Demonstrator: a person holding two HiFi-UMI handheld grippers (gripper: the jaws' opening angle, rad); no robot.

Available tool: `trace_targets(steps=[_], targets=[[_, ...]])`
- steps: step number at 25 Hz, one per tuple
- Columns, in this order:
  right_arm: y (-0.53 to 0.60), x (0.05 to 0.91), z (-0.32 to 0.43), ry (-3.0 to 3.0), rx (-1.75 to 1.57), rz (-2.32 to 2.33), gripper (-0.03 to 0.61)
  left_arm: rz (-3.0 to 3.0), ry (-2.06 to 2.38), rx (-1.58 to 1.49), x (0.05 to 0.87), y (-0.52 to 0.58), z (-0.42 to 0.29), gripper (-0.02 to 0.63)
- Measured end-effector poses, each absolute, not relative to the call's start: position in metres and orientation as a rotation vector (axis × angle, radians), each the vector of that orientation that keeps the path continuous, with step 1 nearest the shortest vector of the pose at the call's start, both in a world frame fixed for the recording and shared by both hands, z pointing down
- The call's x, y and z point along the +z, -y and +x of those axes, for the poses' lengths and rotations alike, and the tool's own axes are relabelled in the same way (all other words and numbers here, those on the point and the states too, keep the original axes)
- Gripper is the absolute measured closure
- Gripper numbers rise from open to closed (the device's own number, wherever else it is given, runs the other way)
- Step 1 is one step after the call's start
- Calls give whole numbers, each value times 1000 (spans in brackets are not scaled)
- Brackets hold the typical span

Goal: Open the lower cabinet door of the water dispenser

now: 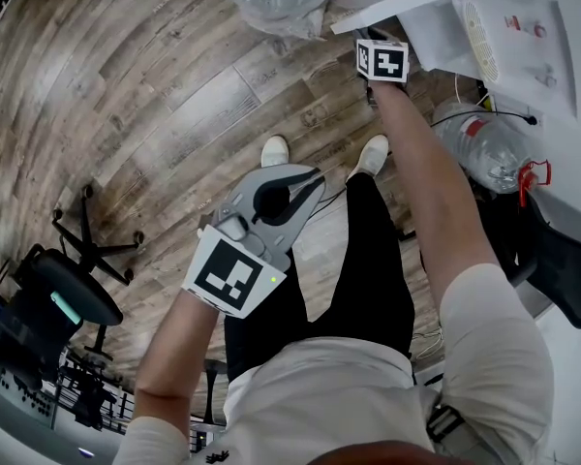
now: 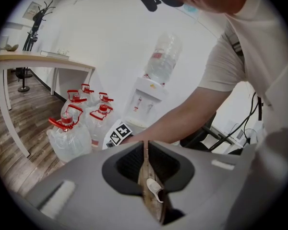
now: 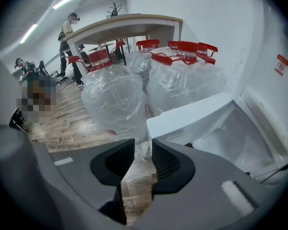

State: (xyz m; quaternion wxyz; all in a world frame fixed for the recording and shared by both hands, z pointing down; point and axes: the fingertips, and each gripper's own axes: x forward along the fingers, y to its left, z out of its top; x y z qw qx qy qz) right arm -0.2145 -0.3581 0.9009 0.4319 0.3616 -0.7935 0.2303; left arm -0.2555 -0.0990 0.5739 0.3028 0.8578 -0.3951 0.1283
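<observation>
- Door panel first: the lower cabinet door (image 3: 185, 115) is a thin, flat white leaf, most likely light and stiff with a smooth, rather slippery face. It should swing on its hinge with little force.
- It already stands away from the cabinet, and the pale hollow of the compartment (image 3: 240, 138) shows to the right of it.
- The best hold looks like the free edge. A pinch across the thickness or a hook behind it would do, since the flat face gives the pads nothing to bite on.
- The right gripper (image 3: 140, 145) has its jaws partly apart with only the wooden floor (image 3: 134, 186) showing between them. The door's edge lies just ahead of and above its right jaw, not inside the gap.
- The left gripper (image 2: 146, 147) has its jaws drawn together on nothing. It hangs back, well apart from the water dispenser (image 2: 146, 95) it faces.
- Plastic-wrapped water jugs (image 3: 120, 95) with red caps crowd straight ahead and to the left of the right gripper, close by the door's edge. I judge they may limit a wider swing.
- A table (image 3: 134, 23) stands beyond the jugs, clear of the work.
</observation>
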Motion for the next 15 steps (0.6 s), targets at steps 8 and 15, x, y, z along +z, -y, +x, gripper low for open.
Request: trace_targets(steps=[8,15], targets=[[313,828,-205,2036,565,868,499,2421,968,326,516,89,-239,555],[255,724,-179,2116,632,920,573,2538,897,320,465,61,-230,555]])
